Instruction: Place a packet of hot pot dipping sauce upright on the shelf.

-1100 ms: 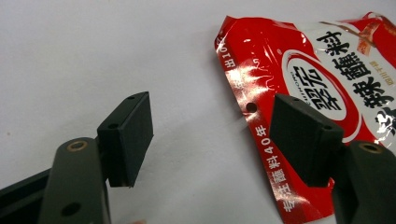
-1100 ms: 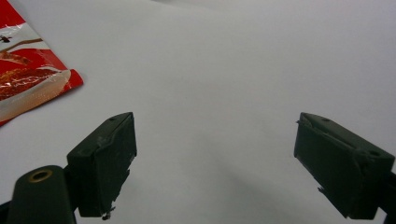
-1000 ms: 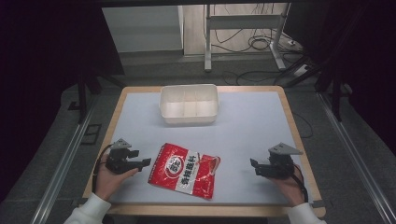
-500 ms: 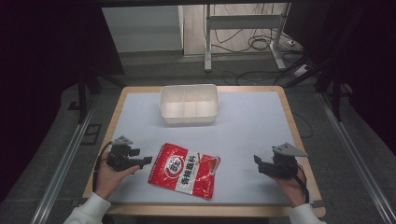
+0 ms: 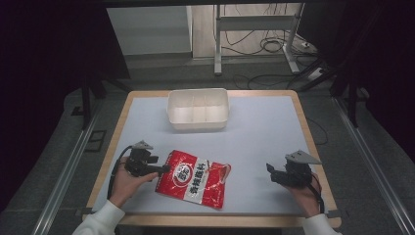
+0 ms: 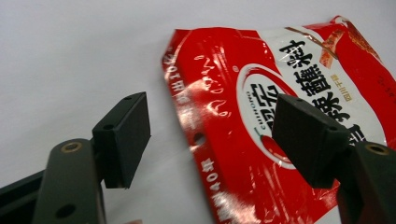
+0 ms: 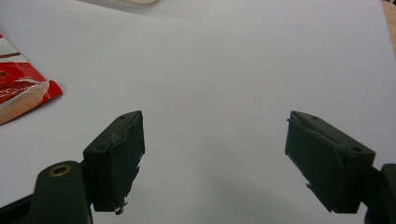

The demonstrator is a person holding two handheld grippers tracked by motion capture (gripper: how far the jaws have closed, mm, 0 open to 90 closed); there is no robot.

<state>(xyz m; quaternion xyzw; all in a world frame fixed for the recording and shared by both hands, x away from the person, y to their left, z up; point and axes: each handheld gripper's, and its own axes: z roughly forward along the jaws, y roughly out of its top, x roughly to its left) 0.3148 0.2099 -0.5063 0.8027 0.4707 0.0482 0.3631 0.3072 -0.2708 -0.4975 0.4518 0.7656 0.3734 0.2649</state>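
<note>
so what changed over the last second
The left gripper edged right, up to the near-left edge of the red snack bag, jaws open around that edge. The right gripper drifted slightly right and nearer the person, open. The bag and white bin stayed put.

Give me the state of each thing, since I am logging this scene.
Red snack bag: sealed, lying flat.
White bin: upright, empty.
Left hand-held gripper: open, jaws astride the bag's edge.
Right hand-held gripper: open, over bare table.
</note>
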